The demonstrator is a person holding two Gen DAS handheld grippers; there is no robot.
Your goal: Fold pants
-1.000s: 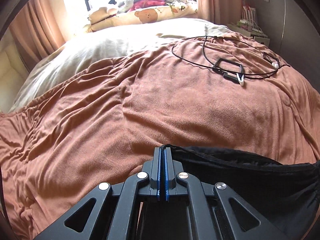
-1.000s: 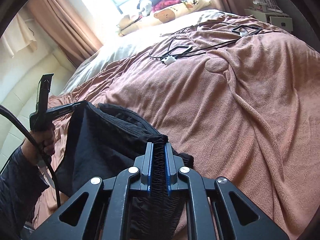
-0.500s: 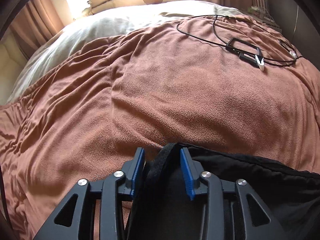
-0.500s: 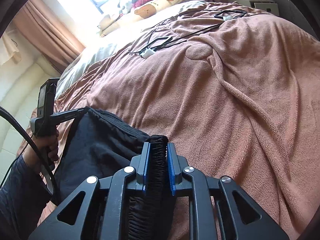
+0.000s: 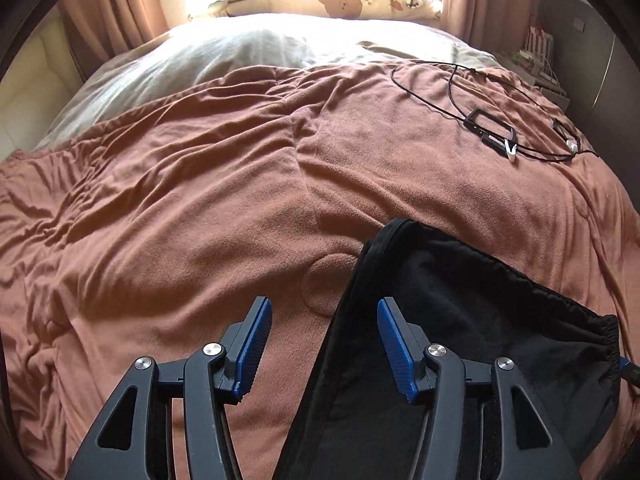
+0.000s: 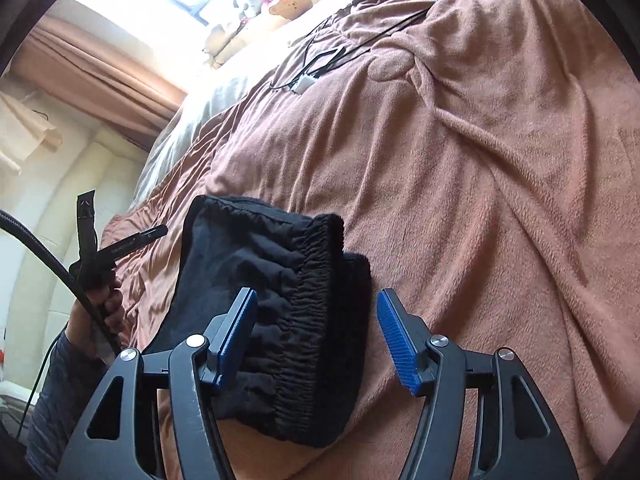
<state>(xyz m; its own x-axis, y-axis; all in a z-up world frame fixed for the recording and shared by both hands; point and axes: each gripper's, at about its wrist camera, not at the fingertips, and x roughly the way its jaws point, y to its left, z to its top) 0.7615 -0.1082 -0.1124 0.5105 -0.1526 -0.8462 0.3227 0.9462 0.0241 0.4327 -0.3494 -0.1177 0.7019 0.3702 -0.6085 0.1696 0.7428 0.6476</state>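
Note:
The black pants [image 5: 460, 320] lie folded on the brown blanket [image 5: 200, 200] at the near edge of the bed. My left gripper [image 5: 324, 344] is open, its blue pads apart over the pants' left edge, holding nothing. In the right wrist view the pants [image 6: 272, 280] show their gathered elastic waistband [image 6: 312, 300] facing me. My right gripper [image 6: 316, 336] is open, its jaws standing either side of the waistband without pinching it. The left gripper [image 6: 120, 240] and the hand holding it show at the left of that view.
Black cables with a small black frame and white plugs [image 5: 492, 136] lie on the blanket at the far right. A pale duvet [image 5: 240, 52] and bear-print pillows [image 5: 340, 0] sit at the head of the bed. A nightstand [image 5: 540, 60] stands to the right.
Both grippers opened and let go of the pants, which now rest on the blanket. The left gripper drew back to the left of the fabric.

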